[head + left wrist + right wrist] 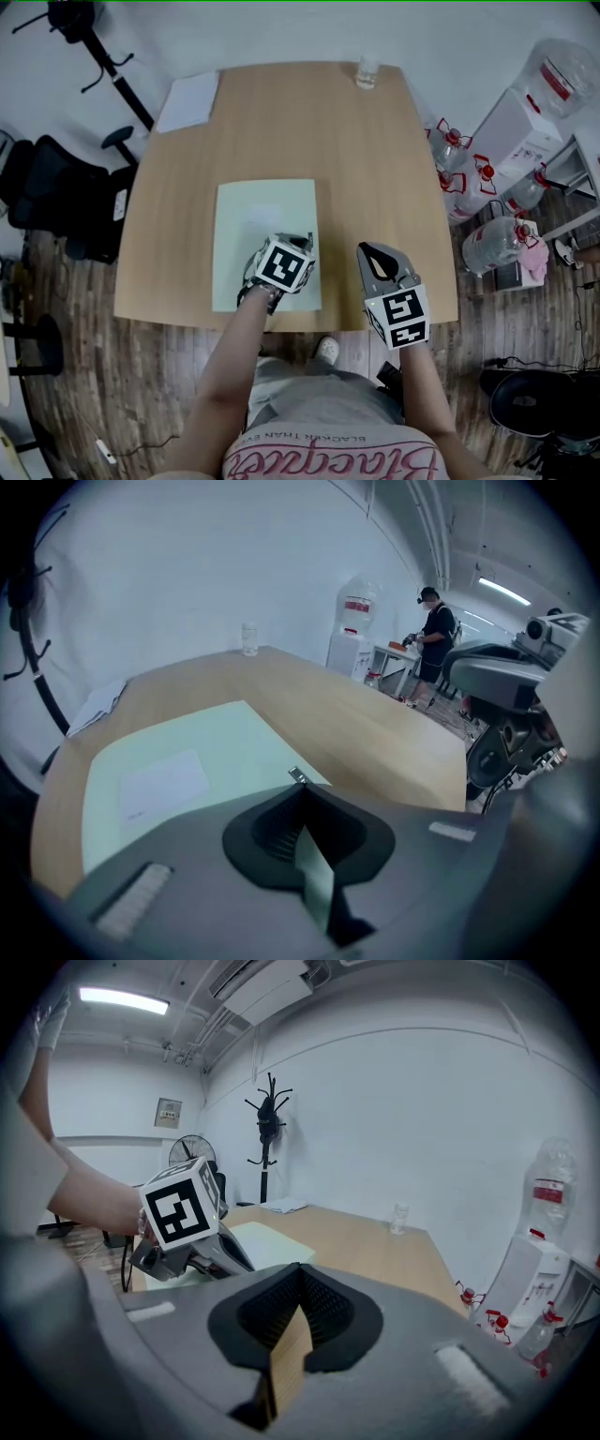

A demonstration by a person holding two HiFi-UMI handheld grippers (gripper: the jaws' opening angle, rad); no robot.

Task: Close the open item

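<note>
Left claw (298,786) pinches a small metal tab (296,776) on the green pouch (234,733), probably to draw it shut; my right claw (298,1274), pressed together and empty, hovers over the worktop (375,1241).

My head camera looks steeply down from well above and takes in the whole table (281,122), with my arms at its near edge. The camera on my left hand-held gripper (297,785) rides low over the near edge, facing across to the far edge. The one on my right hand-held gripper (298,1274) does likewise. All three views share the table top, the green mat (267,216) and the glass (367,72) at the far edge.
</note>
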